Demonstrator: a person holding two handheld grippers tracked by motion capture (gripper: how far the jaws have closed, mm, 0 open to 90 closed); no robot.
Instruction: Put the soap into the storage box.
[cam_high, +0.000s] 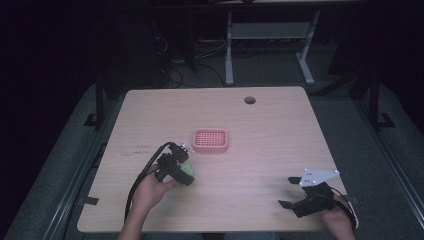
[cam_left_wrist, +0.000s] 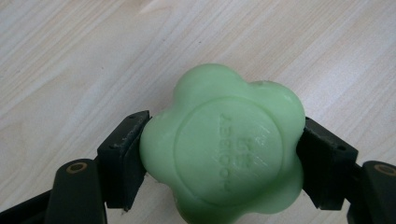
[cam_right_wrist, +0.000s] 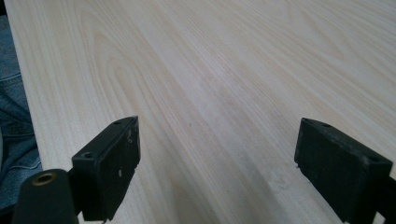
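The left gripper (cam_high: 186, 169) sits at the near left of the wooden table (cam_high: 280, 130), held in the person's left hand (cam_high: 150, 187), with its black cable looping back toward the near edge. Its jaws pinch a pale green, flower-shaped soap (cam_left_wrist: 224, 147): in the left gripper view one black pad presses against the soap's left lobe and the other against its right lobe, so the bar is clamped from both sides with its broad stamped face turned toward the camera. The raised lettering on that face is too soft to read. In that view the wood grain of the table lies behind the soap; whether the bar touches the surface or hangs just above it cannot be told. From the high view the soap (cam_high: 189, 171) shows as a small green patch at the gripper's tip, just near and left of a pink soap dish (cam_high: 210, 140) with a gridded floor, which stands around the middle of the table, close to the soap but apart from it. The right gripper (cam_high: 290, 192) is well apart at the near right corner, held low in the person's right hand (cam_high: 340, 222), its grey three-cornered plate on top. Its jaws are spread wide; in the right gripper view the two black pads stand far apart with bare table between them, and a strip of blue denim shows past the table edge at the left.
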